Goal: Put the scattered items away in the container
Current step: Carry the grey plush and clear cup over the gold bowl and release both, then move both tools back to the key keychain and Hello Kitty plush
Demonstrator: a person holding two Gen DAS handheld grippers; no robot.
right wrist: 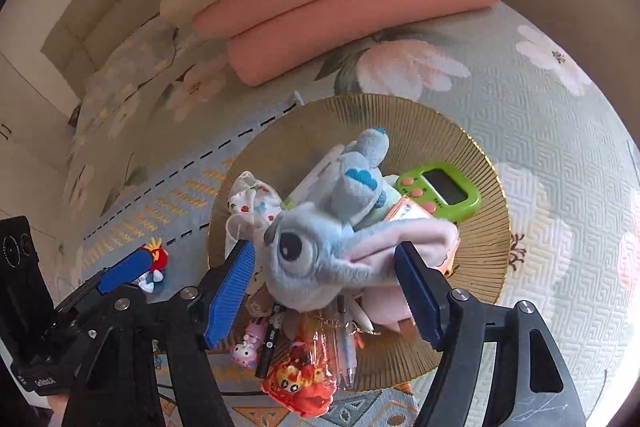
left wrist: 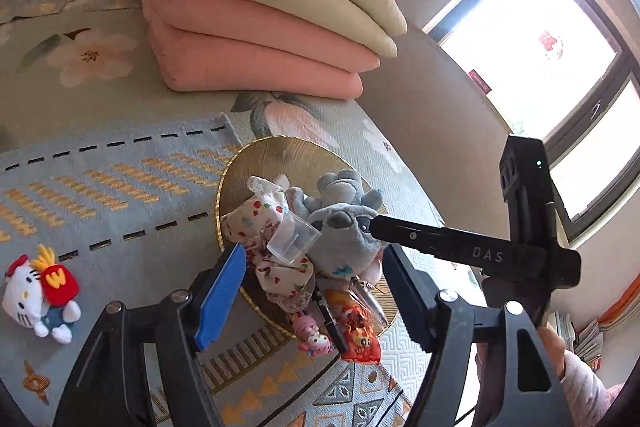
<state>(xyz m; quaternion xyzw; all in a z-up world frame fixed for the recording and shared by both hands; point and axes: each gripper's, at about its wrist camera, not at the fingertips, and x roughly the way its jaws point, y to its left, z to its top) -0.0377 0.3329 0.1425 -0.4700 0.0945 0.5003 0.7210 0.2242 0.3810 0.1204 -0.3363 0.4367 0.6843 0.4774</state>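
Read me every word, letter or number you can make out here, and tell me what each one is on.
"DAS": on the right tongs' black bar.
"W": yellow letter on the red fries pouch of the white cat plush.
White print on the left tongs' black body: too small to read.
Red sign by the window: blurred.
Green timer: screen blank.

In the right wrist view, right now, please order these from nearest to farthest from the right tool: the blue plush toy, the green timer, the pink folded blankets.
1. Blue plush toy: between the fingers of the right tool, on the gold tray.
2. Green timer: farther back on the tray, to the right.
3. Pink folded blankets: beyond the tray, at the top.
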